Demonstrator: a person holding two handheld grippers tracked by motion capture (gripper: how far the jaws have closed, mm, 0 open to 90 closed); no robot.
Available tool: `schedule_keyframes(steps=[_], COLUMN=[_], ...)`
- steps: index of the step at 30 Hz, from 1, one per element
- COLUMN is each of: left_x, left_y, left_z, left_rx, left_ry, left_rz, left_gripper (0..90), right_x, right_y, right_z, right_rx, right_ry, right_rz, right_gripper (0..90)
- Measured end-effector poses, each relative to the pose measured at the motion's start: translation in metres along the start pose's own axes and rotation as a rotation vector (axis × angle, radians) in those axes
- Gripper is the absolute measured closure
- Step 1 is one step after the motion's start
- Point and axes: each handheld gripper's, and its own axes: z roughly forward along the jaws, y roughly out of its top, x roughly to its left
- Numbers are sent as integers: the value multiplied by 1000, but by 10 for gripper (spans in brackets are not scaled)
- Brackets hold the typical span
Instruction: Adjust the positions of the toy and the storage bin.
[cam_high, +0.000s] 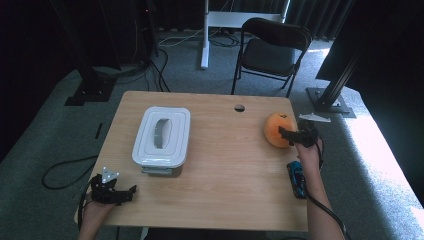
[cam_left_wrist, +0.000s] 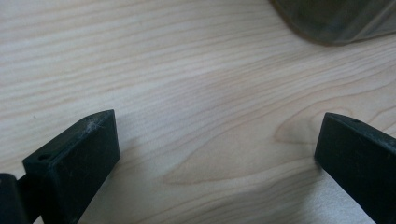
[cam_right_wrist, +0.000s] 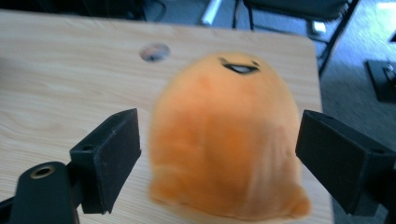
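The right gripper (cam_right_wrist: 219, 154) has its two black jaws spread wide on either side of a soft, rounded orange plush toy (cam_right_wrist: 226, 144) with a small stitched face near its top. In the right gripper view a sliver of space shows between each pad and the fabric, so nothing is clamped. From above, the right gripper (cam_high: 290, 135) sits against the toy (cam_high: 276, 129), which rests on the light wooden table (cam_high: 225, 175) near its far right edge. No grip looks made yet; closing on the toy and carrying it off remain to be done.

Just behind the right hand lies a small blue toy car (cam_high: 297, 179), untouched, by the table's right edge. Toward the middle left stands a white plastic lidded box (cam_high: 161, 136), its lid on; if the toy is meant to go inside, which I can only guess, the lid has to come off first. The left gripper (cam_high: 131, 191) hovers low at the near left corner, jaws apart with bare wood between them, close to the box (cam_left_wrist: 341, 21).
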Motion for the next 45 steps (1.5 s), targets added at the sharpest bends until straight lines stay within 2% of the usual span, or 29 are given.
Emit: schedule_keyframes(steps=[2, 3, 5, 8, 9, 11, 12, 15, 21, 23, 25, 27, 29, 30, 32, 33, 34, 37, 38, 39, 42, 45], left_x=[2, 3, 6, 9, 11, 12, 18, 25, 36, 39, 43, 45, 46, 46, 46, 46, 46, 46, 46, 46, 46, 46], left_y=[4, 4, 6, 9, 11, 12, 17, 21, 28, 31, 35, 39, 43, 48, 50, 52, 54, 59, 60, 62, 67, 72], left_z=[-3, -3, -4, -3, -2, -1, 5, 12, 23, 25, 28, 32, 37, 41, 44, 45, 47, 52, 54, 56, 60, 63], left_rx=[-16, -22, -36, -46, -52, -59, -55, -70, -80, -90, -108, -106, -91, -80, -81, -84, -84, -85, -80, -88, -91, -93], left_ry=[-1, 2, 2, 16, 21, 30, 52, 62, 93, 90, 94, 95, 96, 96, 91, 87, 84, 84, 84, 79, 75, 78], left_rz=[-7, -10, -29, -38, -41, -41, -35, -63, -68, -72, -80, -68, -57, -41, -42, -41, -40, -35, -32, -35, -30, -20], left_gripper=[4, 4, 4, 4, 4, 4, 4, 4, 4, 4, 4, 4, 4, 4, 4, 4, 4, 4, 4, 4, 4, 4], right_x=[7, 13, 23, 43, 56, 56, 76, 92, 120, 123, 135, 145, 157, 167, 170, 178, 178, 191, 198, 198, 212, 218], right_y=[-1, -4, -7, -12, -15, -15, -21, -26, -37, -38, -41, -43, -45, -48, -49, -52, -52, -55, -56, -56, -56, -55], right_z=[-4, -6, -8, -8, -8, -8, -4, 4, 28, 31, 39, 45, 52, 59, 62, 69, 69, 79, 85, 85, 94, 99], right_rx=[-24, -53, -74, -65, -73, -73, -70, -75, -56, -48, -36, -23, -10, -2, 6, 17, 17, 34, 35, 35, 5, 0], right_ry=[5, 20, 54, 87, 93, 93, 114, 116, 159, 163, 191, 224, 227, 239, 240, 249, 249, 239, 223, 223, 209, 211], right_rz=[-11, -22, -51, -100, -125, -125, -152, -169, -168, -170, -164, -155, -167, -172, -178, -179, -179, -194, -193, -193, -175, -161], right_gripper=[132, 131, 129, 127, 127, 127, 127, 127, 127, 127, 127, 127, 127, 127, 128, 128, 128, 128, 128, 128, 127, 127])
